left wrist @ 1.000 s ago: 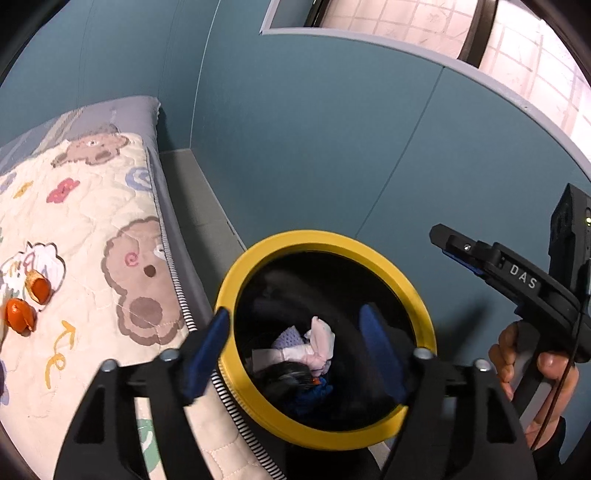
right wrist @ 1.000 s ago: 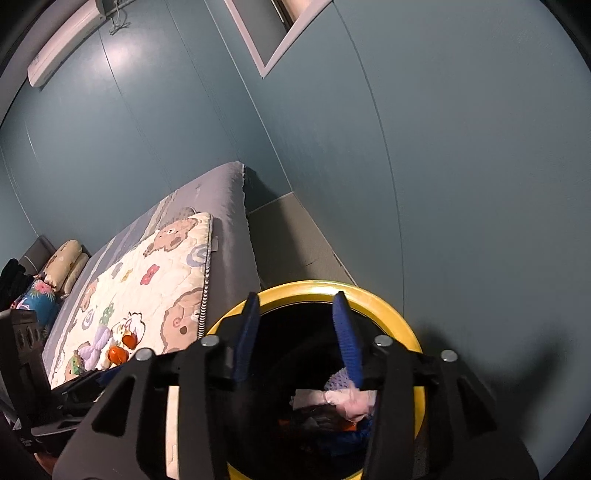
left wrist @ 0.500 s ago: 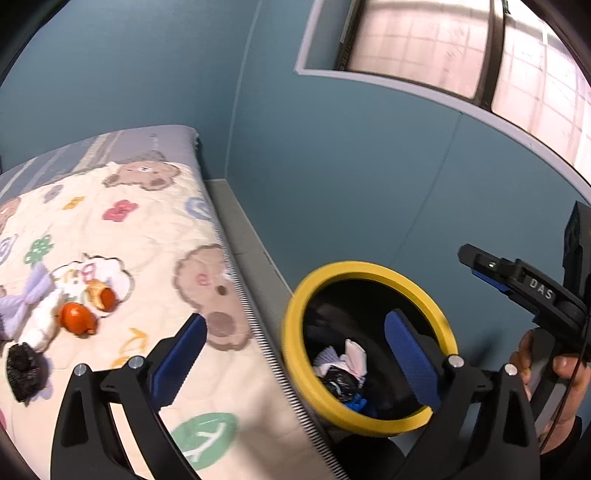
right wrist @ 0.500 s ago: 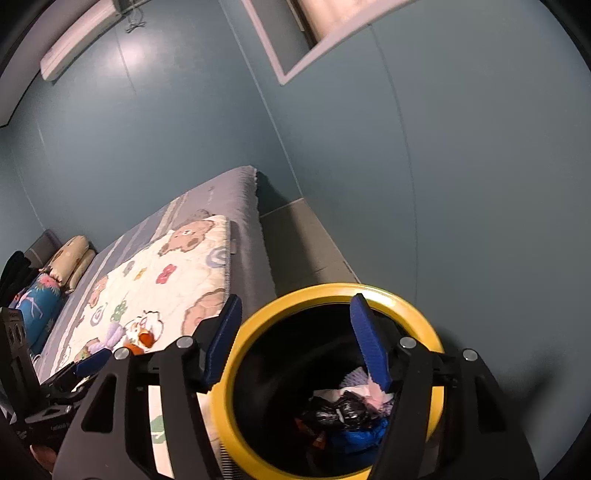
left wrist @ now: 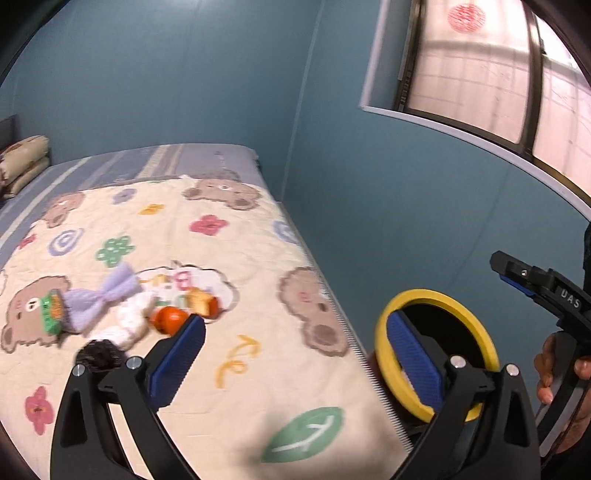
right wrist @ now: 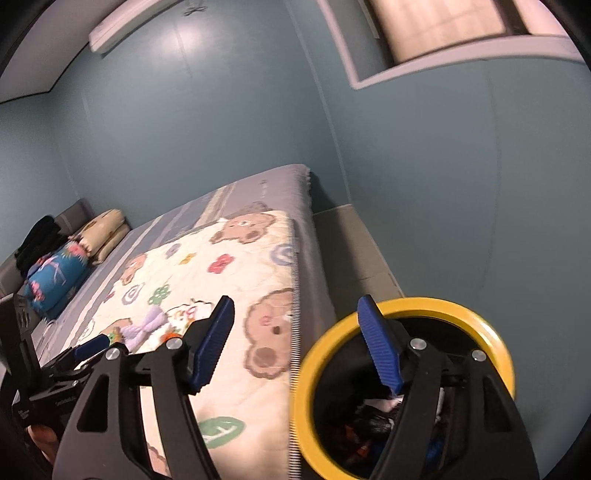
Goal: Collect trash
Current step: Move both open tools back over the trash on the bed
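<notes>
The trash lies in a loose cluster on the bear-print quilt point(left wrist: 236, 258) of the bed: a lilac bow-shaped wrapper point(left wrist: 107, 291), a small orange piece point(left wrist: 170, 319), a green-edged scrap point(left wrist: 51, 312) and a dark fuzzy clump point(left wrist: 99, 353). All look light, soft and crushable, best pinched mid-body. The left tool point(left wrist: 295, 360) and right tool point(right wrist: 301, 339) both gape wide, empty. The yellow-rimmed bin point(right wrist: 406, 314) stands beside the bed; nothing blocks the reach.

Soft, even indoor light; the window point(left wrist: 491, 70) glows pale pink and washed out. A glare patch shines on the wall point(right wrist: 192, 33) left of it. Motion blur smears the quilt point(left wrist: 221, 280) below; fisheye bending and dark vignette ring both views.
</notes>
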{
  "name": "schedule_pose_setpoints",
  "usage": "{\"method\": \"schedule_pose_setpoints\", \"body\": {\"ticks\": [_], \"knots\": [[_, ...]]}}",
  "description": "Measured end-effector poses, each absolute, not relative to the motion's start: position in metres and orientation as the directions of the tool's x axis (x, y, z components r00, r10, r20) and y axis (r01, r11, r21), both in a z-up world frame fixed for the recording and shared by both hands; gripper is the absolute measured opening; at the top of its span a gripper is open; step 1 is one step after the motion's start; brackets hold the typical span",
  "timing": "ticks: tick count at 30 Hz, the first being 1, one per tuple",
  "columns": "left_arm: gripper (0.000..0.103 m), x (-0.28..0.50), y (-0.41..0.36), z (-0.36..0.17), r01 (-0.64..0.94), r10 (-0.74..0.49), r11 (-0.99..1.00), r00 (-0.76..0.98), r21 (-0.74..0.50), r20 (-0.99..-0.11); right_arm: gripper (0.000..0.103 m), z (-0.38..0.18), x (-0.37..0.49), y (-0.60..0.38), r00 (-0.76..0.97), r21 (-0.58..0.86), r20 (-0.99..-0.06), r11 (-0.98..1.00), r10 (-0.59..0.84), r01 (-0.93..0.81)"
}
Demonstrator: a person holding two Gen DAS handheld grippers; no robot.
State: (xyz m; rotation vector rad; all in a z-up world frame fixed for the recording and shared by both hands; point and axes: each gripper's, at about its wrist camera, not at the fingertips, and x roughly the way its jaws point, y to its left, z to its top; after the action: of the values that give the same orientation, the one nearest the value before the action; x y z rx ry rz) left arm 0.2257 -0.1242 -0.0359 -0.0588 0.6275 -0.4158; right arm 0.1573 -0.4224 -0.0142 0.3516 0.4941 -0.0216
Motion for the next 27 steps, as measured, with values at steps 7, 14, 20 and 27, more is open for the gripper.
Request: {"method": "schedule_pose_setpoints", "body": {"ticks": [7, 14, 20, 27], "knots": [[0.095, 0.235, -0.072, -0.038, 0.269, -0.306, 0.951, 0.767, -0.15, -0.564, 0.069, -0.007, 0.187, -0.372, 0.879, 0.317, -0.454, 0.948, 0.143, 0.01], [0.095, 0.246, -0.017, -0.05, 0.167, -0.223, 0.975, 0.779, -0.149, -0.585, 0.07, -0.009, 0.226, -0.325, 0.86, 0.313, -0.469, 0.948, 0.204, -0.054], [0.095, 0.257, 0.018, -0.066, 0.1, -0.171, 0.984, 0.772, -0.148, -0.613, 0.071, -0.02, 0.262, -0.29, 0.835, 0.301, -0.498, 0.949, 0.236, -0.089], [0.095, 0.276, 0.047, -0.095, 0.033, -0.124, 0.988, 0.745, -0.149, -0.655, 0.071, -0.042, 0.301, -0.252, 0.797, 0.282, -0.543, 0.952, 0.263, -0.121]]}}
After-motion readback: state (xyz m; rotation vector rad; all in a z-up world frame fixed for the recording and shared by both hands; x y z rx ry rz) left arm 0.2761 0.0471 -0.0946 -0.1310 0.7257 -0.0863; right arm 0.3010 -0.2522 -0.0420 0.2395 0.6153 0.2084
